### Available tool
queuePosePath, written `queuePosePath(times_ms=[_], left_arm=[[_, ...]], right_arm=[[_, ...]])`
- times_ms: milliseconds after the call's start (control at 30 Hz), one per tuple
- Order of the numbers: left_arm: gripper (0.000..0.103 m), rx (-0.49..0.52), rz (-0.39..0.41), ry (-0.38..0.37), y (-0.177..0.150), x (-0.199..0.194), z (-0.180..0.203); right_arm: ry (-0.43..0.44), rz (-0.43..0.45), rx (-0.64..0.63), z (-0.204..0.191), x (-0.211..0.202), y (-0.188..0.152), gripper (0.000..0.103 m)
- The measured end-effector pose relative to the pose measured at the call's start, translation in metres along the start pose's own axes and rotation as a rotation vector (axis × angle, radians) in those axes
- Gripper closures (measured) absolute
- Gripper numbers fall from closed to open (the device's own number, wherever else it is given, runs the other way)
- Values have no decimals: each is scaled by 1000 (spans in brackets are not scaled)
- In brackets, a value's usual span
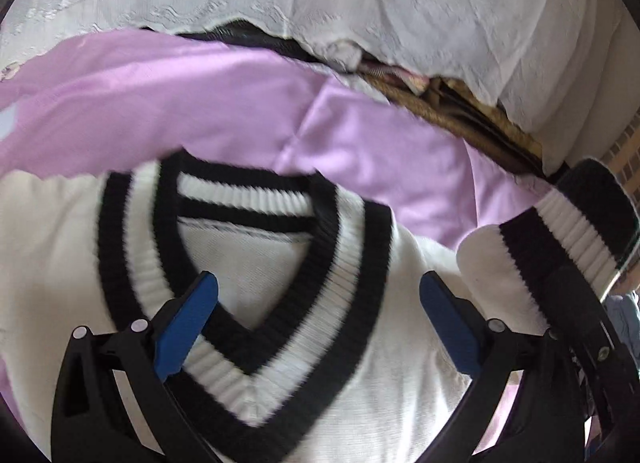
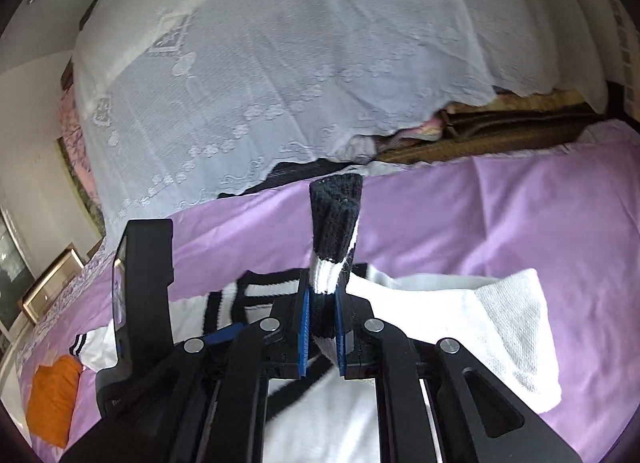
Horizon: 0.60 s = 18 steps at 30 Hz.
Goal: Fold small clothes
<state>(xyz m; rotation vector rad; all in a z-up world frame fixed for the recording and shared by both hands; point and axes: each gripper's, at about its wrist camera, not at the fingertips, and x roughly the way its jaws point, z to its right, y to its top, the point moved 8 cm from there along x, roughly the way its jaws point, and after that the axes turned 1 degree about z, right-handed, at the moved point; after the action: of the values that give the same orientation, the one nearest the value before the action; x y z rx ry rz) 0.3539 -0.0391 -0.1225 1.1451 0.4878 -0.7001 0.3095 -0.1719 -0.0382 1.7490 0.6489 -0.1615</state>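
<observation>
1. A small white knit sweater (image 1: 328, 363) lies flat on a lilac bedsheet (image 1: 224, 103), with its black-and-white striped V-neck collar (image 1: 256, 355) facing up.
2. The left gripper (image 1: 318, 327) hovers over the collar with its jaws wide apart. Its blue pads (image 1: 188, 327) stand on either side of the V and nothing is between them.
3. The right gripper (image 2: 322, 327) has its jaws pressed together on the sweater's ribbed sleeve cuff (image 2: 334, 231). The black-and-white cuff sticks up past the pads, lifted off the sheet.
4. In the left wrist view that same cuff (image 1: 568, 231) and sleeve rise at the right edge, beside the sweater's shoulder, with the right gripper's black frame below it.
5. In the right wrist view the sweater's body spreads under the gripper, and a fold of white knit (image 2: 516, 327) lies out to the right.
6. Bare lilac sheet stays open beyond the collar and to the right of the sweater.
7. The far edge of the sheet meets a white lace cover (image 2: 280, 75) draped over a tall heap, with dark and tan fabrics (image 2: 500, 131) showing under its scalloped hem.
8. An orange cloth (image 2: 52, 391) lies at the sheet's left edge, well apart from the sweater's body.
</observation>
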Motion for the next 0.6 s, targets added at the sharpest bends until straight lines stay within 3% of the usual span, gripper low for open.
queuePosePath(times_ms=[133, 300, 467, 600], left_arm=[[4, 1, 62, 35, 13, -23, -34], [4, 8, 78, 114, 13, -39, -77], [4, -69, 34, 182, -2, -34, -125], [5, -105, -8, 223, -9, -24, -144]], right_arm=[[34, -20, -55, -47, 17, 2, 92], [87, -76, -122, -102, 46, -11, 92], [125, -139, -140, -137, 74, -38, 92], [150, -184, -115, -141, 93, -54, 87]])
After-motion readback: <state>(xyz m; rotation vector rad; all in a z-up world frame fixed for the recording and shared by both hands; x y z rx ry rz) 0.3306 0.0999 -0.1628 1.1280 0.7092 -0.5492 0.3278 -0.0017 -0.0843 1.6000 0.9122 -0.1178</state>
